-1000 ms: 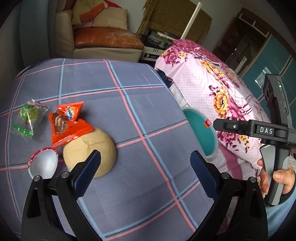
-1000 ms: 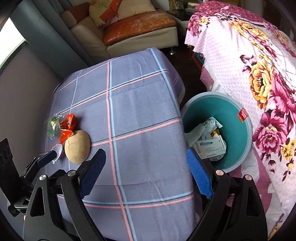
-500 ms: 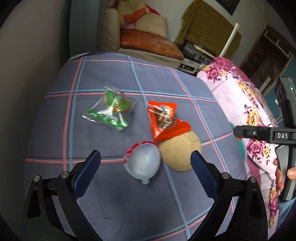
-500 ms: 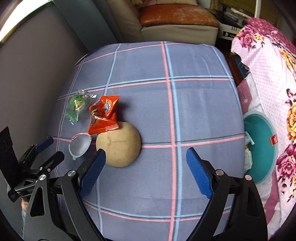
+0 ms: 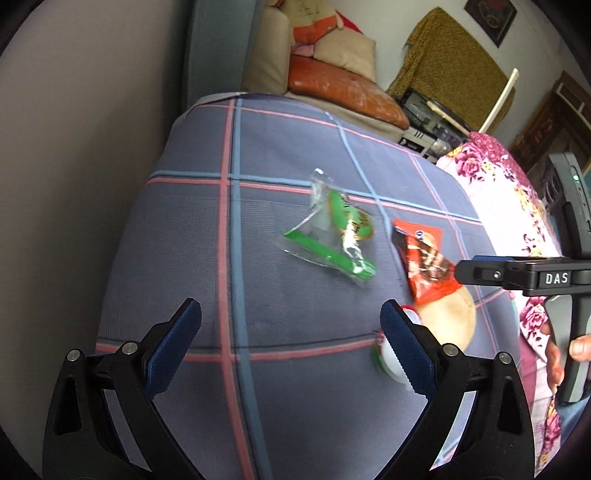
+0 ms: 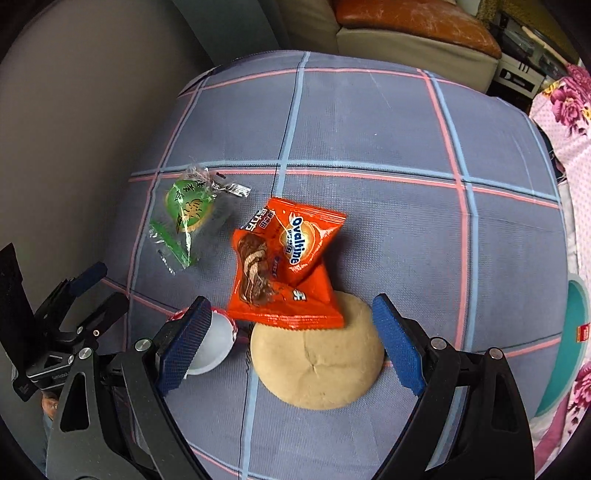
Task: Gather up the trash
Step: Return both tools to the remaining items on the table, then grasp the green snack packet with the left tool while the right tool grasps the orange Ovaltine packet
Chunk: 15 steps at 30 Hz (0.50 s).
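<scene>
On the plaid-covered table (image 6: 369, 122) lie a clear green wrapper (image 6: 190, 206), an orange Ovaltine packet (image 6: 288, 266), a tan bun (image 6: 317, 365) and a white cup with a red rim (image 6: 214, 341). My right gripper (image 6: 291, 343) is open, low over the bun and the packet's near edge. My left gripper (image 5: 291, 347) is open above bare cloth; the green wrapper (image 5: 332, 232) lies ahead of it, and the cup (image 5: 391, 358) sits by its right finger. The packet (image 5: 424, 266) and bun (image 5: 450, 321) are to its right.
A teal trash bin (image 6: 569, 350) stands on the floor off the table's right edge beside a floral bedspread (image 6: 565, 110). A wall runs along the table's left side. A cushioned bench (image 6: 410, 29) sits behind the table.
Both grippers have swung left and moved closer to the trash pile. The right one now hovers over the bun and packet; the bin has slid to the view's right edge.
</scene>
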Each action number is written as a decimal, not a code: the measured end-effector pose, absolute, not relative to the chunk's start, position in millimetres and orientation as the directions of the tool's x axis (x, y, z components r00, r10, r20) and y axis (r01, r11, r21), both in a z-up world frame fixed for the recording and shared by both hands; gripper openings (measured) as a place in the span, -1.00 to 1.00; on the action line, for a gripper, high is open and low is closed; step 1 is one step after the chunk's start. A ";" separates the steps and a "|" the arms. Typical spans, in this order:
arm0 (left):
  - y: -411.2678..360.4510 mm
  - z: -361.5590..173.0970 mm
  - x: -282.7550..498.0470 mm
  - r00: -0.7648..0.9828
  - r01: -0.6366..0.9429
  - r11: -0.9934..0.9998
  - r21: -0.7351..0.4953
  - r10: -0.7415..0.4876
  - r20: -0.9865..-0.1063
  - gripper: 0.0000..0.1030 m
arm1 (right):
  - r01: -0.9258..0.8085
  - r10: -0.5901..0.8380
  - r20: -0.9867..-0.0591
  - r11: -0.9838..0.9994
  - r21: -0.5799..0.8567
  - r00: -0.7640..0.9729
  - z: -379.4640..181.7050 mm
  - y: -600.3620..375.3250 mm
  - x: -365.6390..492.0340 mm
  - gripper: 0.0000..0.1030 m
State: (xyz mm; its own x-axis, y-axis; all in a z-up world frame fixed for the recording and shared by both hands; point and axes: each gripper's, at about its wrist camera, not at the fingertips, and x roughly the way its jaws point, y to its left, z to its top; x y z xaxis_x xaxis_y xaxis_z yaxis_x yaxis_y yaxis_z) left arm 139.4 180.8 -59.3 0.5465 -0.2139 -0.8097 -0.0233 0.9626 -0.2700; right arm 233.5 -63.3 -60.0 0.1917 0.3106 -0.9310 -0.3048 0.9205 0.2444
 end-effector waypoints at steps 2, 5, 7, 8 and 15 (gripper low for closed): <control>182.9 -61.6 144.8 0.543 -0.018 0.963 -0.269 -0.216 -0.812 0.89 | -0.313 0.312 -0.933 0.917 0.246 0.182 -67.1 -56.7 238.9 0.64; 183.8 -62.6 150.8 0.542 -0.005 0.966 -0.257 -0.214 -0.813 0.89 | -0.333 0.306 -0.935 0.913 0.235 0.181 -75.4 -49.8 243.1 0.64; 182.4 -62.7 155.0 0.540 0.010 0.968 -0.251 -0.216 -0.814 0.89 | -0.345 0.309 -0.934 0.909 0.235 0.180 -79.4 -47.0 245.2 0.49; 181.3 -62.2 157.6 0.539 0.019 0.969 -0.248 -0.218 -0.813 0.89 | -0.351 0.311 -0.934 0.906 0.235 0.177 -81.1 -45.9 245.8 0.16; 159.0 -62.1 181.5 0.523 0.092 0.969 -0.228 -0.242 -0.817 0.89 | -0.377 0.334 -0.923 0.893 0.245 0.191 -75.3 -49.8 243.3 -0.15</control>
State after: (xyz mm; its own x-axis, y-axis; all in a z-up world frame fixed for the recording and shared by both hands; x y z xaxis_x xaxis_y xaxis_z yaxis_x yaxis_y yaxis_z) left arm 181.5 159.0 -62.1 0.5231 -0.2422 -0.8172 0.0922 0.9692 -0.2282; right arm 243.3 -49.8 -75.3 0.1907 0.3340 -0.9231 -0.3768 0.8932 0.2454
